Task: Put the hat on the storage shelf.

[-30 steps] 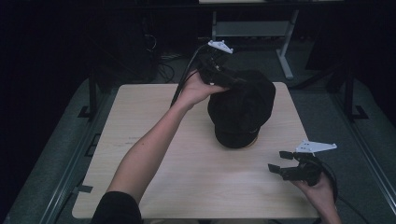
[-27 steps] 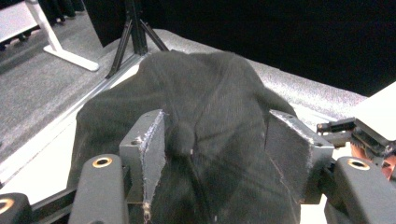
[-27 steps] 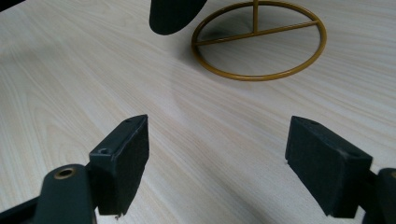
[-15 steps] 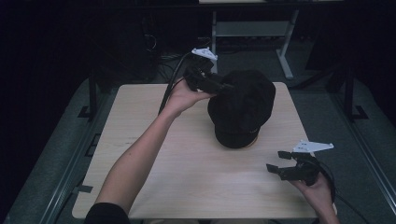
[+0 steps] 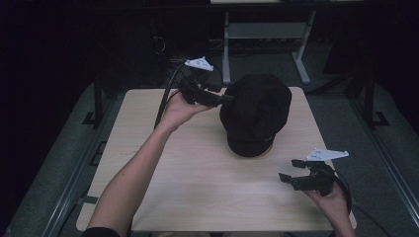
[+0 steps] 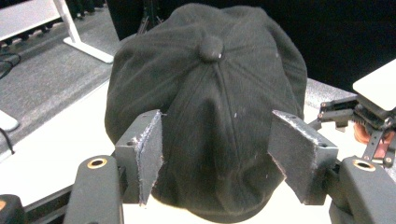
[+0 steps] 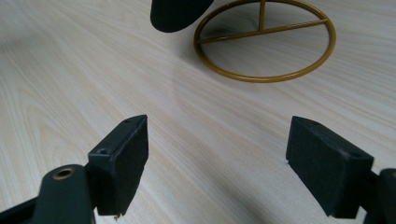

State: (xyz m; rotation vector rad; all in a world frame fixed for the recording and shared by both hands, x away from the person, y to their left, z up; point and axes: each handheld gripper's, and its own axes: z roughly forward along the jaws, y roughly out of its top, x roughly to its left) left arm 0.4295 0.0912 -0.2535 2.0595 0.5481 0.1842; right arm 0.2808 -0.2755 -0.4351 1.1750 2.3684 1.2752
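A black cap [image 5: 257,113] with a button on top sits on a gold wire stand, whose ring base [image 7: 266,42] rests on the wooden table [image 5: 197,163]. My left gripper [image 5: 225,98] is level at the cap's left side, open. In the left gripper view the cap [image 6: 210,107] stands past the two pads, which do not press on it. My right gripper [image 5: 290,169] hovers open near the table's front right corner with nothing between its jaws [image 7: 219,140]. It points toward the ring base and the cap's brim [image 7: 180,14].
Bare wood lies between the stand and the right gripper. Beyond the table's far edge are a white desk frame [image 5: 267,34] and cables on a dark floor. The table's right edge is close to the right hand [image 5: 331,197].
My left gripper has drawn back to the left and slightly down, off the cap's top to its side. The cap stays on the stand. The right gripper has not moved.
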